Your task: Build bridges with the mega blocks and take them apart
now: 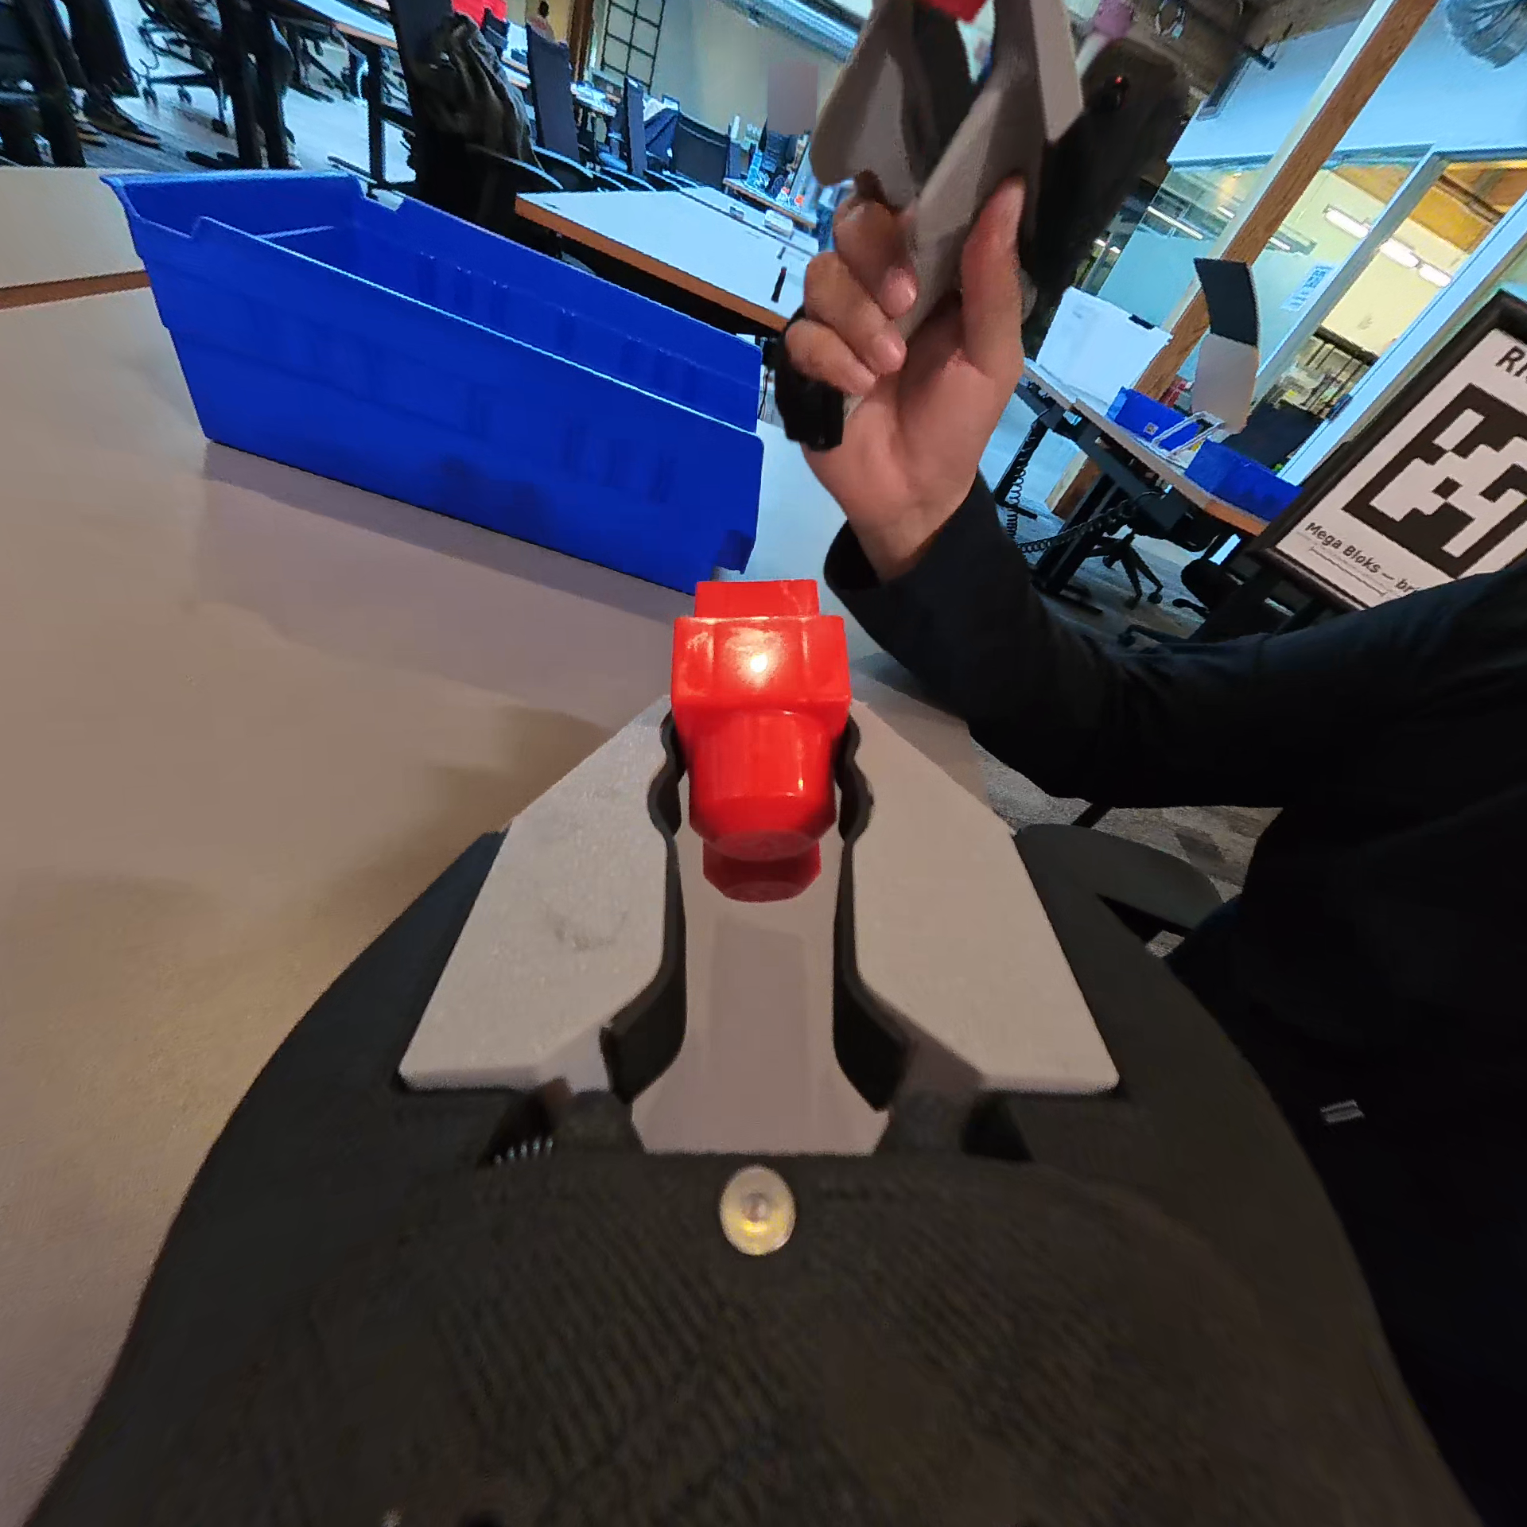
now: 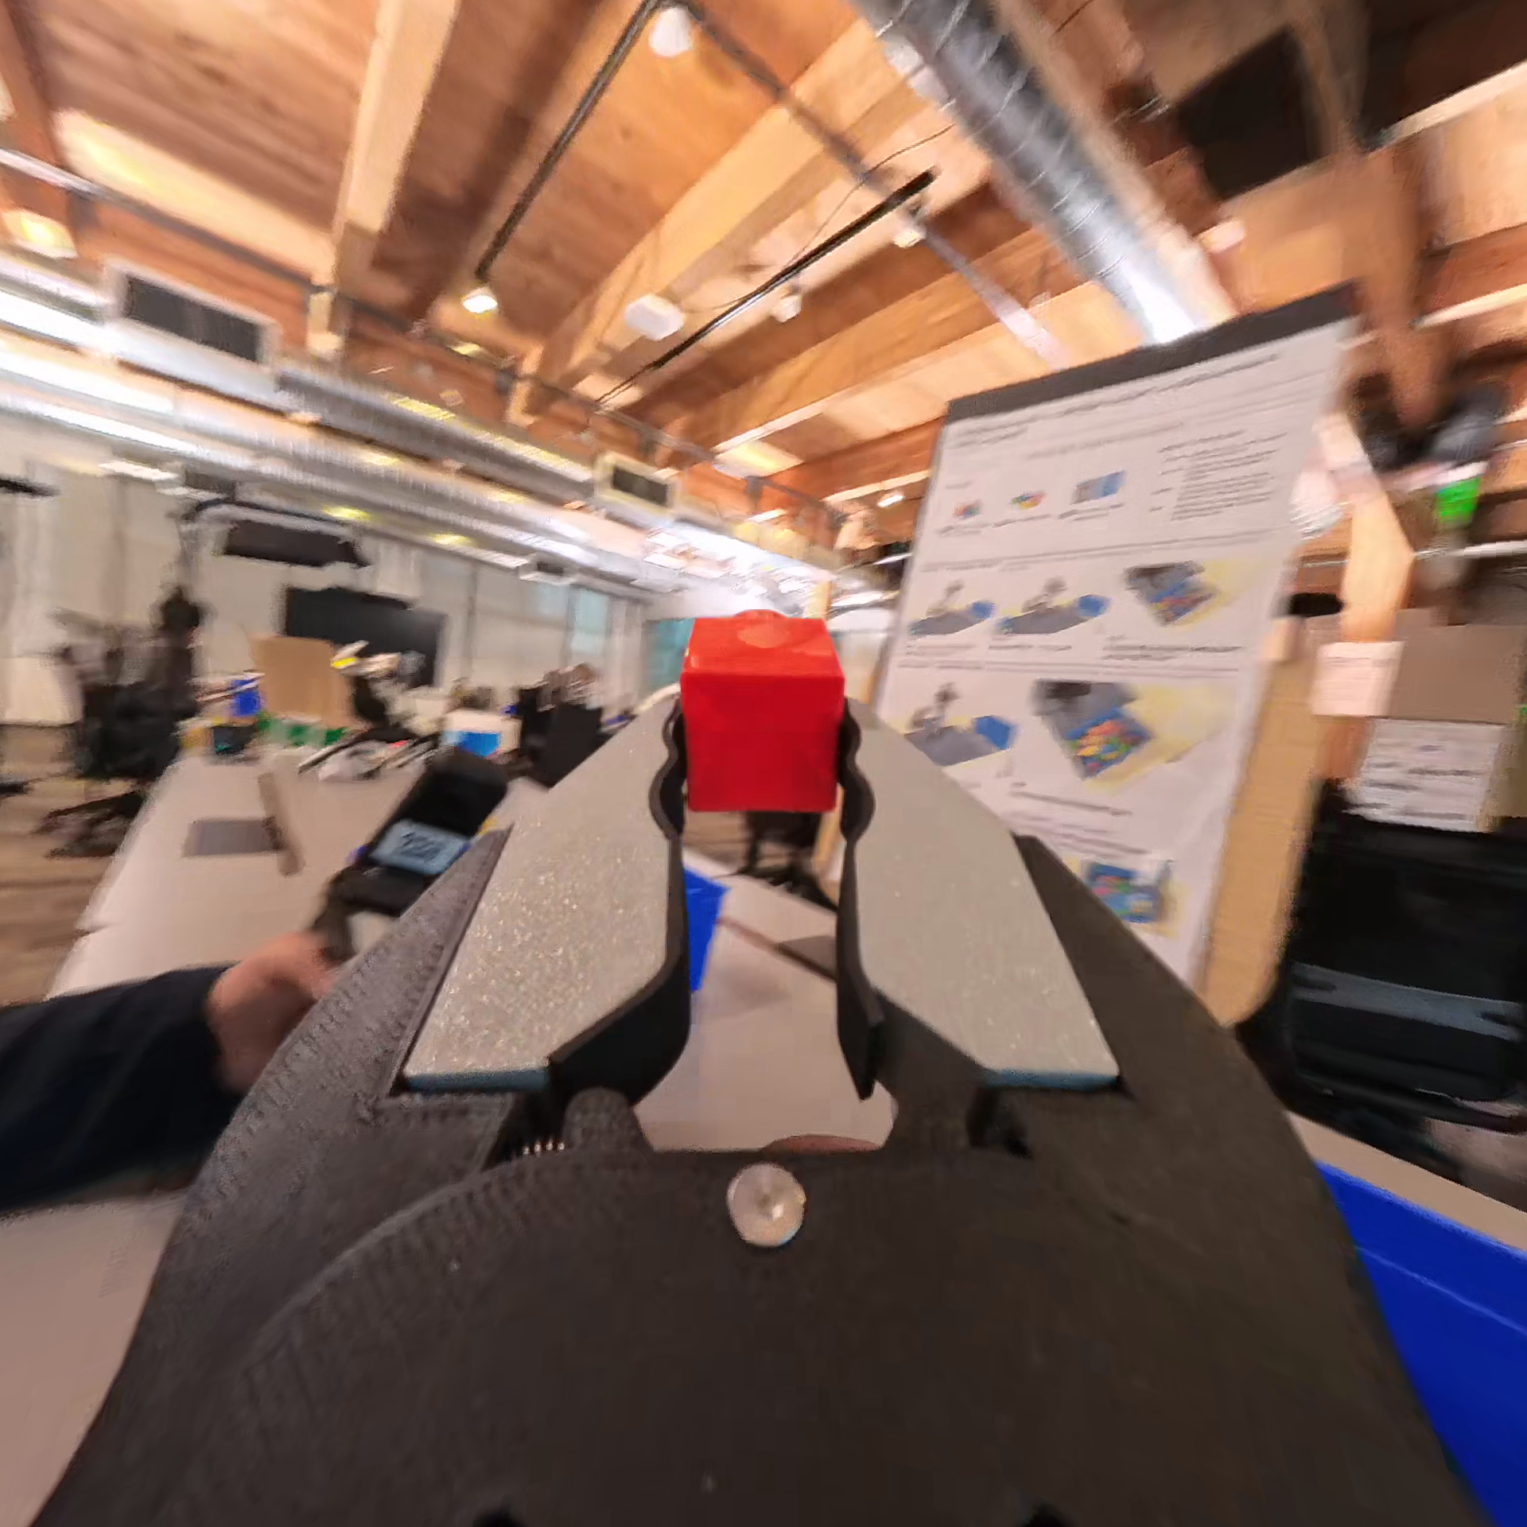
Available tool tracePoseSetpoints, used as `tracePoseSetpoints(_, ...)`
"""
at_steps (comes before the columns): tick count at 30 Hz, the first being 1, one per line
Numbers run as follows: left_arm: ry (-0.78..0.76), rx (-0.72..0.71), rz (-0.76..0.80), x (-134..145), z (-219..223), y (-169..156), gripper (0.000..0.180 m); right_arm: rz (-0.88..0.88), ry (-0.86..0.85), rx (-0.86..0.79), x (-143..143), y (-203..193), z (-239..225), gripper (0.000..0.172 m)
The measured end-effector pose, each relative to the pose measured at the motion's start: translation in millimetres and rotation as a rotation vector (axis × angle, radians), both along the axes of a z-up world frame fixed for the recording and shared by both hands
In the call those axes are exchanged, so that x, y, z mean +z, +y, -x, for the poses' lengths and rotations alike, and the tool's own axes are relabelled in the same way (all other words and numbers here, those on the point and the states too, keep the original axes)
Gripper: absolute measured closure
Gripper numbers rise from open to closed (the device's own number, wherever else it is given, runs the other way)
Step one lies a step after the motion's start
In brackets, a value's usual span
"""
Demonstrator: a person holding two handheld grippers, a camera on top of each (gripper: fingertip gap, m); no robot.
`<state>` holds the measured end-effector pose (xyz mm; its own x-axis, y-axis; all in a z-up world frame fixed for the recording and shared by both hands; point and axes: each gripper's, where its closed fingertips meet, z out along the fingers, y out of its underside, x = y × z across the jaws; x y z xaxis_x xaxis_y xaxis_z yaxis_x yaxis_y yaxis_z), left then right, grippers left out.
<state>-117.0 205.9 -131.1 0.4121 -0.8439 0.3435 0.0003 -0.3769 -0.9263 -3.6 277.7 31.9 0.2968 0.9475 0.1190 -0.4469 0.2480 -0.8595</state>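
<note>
Red block (image 1: 760, 727) pinched in L tongs (image 1: 760, 768); red cube (image 2: 762, 727) in R tongs (image 2: 762, 768).

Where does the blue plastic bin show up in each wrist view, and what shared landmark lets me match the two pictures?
Left wrist view: the blue plastic bin sits on the grey table at upper left, beyond the jaws.
Right wrist view: only parts show, a blue edge at lower right and a sliver between the jaws.
Shared landmark: the person's dark sleeve.
</note>
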Motion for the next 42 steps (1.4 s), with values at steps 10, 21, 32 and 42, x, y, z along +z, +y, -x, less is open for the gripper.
tracePoseSetpoints(10,-0.001,0.013,0.023,-5,0,4,0.147,0.356,-0.270,-0.739,-57,134,-101,0.139)
tracePoseSetpoints(21,-0.021,0.043,0.003,2,6,7,0.147,0.329,-0.482,-0.673,-85,137,-57,0.123)
tracePoseSetpoints(32,-0.092,-0.028,0.036,8,2,-2,0.147,-0.171,-0.560,0.298,-80,-59,64,0.121)
tracePoseSetpoints(42,-0.197,-0.157,0.146,11,-6,-16,0.147,-0.396,-0.814,0.271,-147,-86,102,0.120)
